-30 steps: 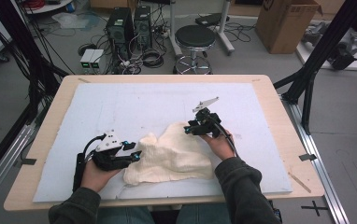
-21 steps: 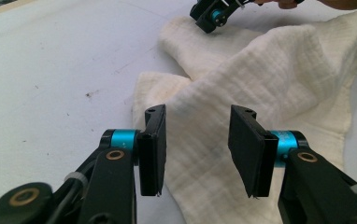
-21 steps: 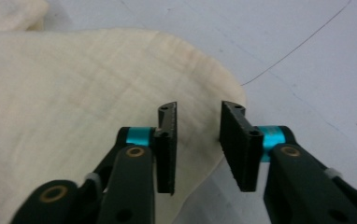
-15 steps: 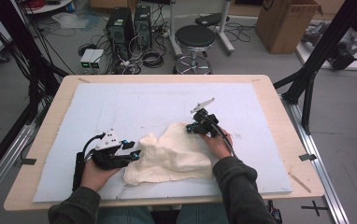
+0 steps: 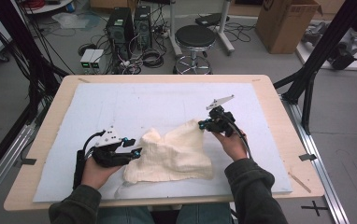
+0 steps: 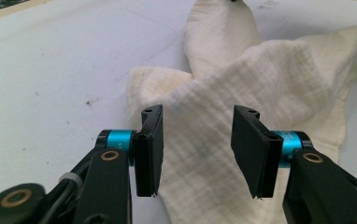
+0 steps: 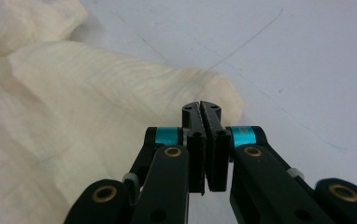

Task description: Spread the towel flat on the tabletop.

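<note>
No readable text, label, brand, number or sign anywhere; printing on the cardboard box (image 5: 286, 21) beyond the table too small and blurred to make out
</note>
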`<state>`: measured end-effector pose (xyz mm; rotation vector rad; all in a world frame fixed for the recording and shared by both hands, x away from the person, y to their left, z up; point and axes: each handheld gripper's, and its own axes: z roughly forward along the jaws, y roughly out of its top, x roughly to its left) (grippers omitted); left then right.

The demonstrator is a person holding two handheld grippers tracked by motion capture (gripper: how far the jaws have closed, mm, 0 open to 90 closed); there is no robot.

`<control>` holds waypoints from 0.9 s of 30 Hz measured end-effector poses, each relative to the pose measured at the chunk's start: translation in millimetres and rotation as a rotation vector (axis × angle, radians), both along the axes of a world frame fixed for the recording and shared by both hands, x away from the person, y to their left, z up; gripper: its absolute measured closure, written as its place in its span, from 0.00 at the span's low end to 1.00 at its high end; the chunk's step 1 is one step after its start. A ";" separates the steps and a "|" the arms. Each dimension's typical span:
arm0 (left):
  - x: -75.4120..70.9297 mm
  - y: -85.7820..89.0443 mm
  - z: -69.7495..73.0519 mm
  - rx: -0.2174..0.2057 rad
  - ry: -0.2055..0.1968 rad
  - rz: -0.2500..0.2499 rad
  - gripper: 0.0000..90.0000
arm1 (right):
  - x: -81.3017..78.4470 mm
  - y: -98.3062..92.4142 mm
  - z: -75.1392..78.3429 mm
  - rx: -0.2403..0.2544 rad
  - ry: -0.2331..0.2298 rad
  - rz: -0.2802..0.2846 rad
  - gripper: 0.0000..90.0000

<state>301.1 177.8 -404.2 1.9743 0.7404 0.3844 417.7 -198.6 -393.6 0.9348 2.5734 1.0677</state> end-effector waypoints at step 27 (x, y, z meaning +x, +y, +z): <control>105.9 -47.0 -12.3 0.038 0.219 -0.033 0.57 | -11.0 -8.3 -19.5 -0.023 0.061 0.028 0.99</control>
